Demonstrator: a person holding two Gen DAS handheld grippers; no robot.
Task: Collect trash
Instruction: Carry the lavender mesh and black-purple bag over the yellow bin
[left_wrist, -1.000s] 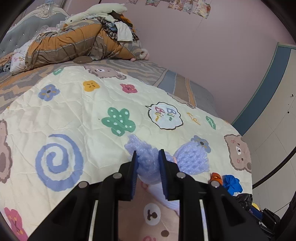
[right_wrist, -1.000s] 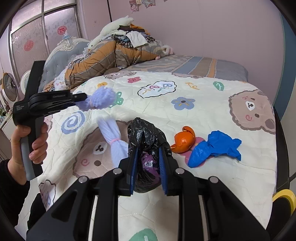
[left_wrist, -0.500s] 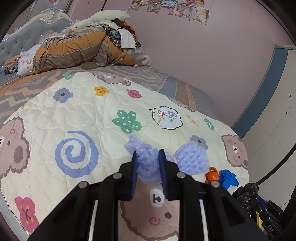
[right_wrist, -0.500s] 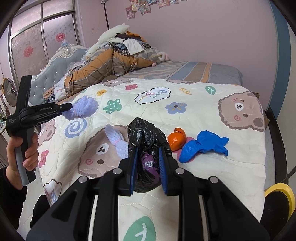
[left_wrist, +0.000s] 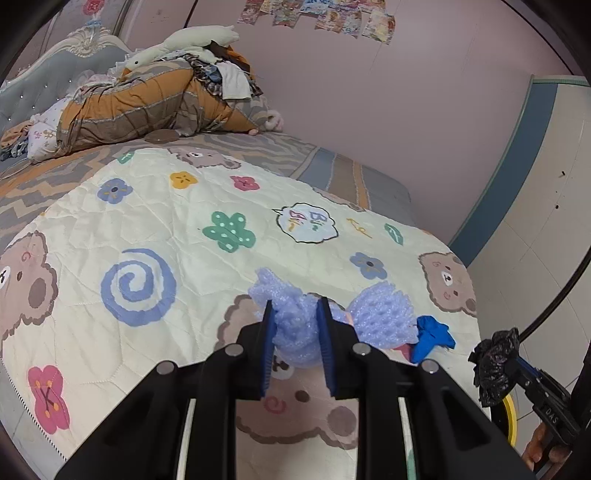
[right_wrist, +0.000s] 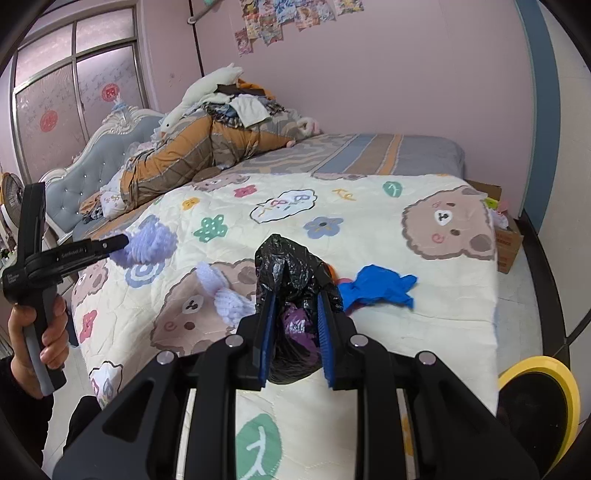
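**Bedroom, trash on the quilt**

Pink walls stand behind a bed with a cartoon quilt (right_wrist: 369, 229). Your left tongs (left_wrist: 295, 332) are clenched on one purple foam net (left_wrist: 295, 332), lifted above the quilt. Your right tongs (right_wrist: 293, 325) are clenched on one black trash bag (right_wrist: 291, 273), with something purple inside it. On the quilt you have a second foam net (right_wrist: 221, 291) just left of the bag and one blue glove (right_wrist: 376, 284) just right of it. An orange thing behind the bag is mostly hidden.
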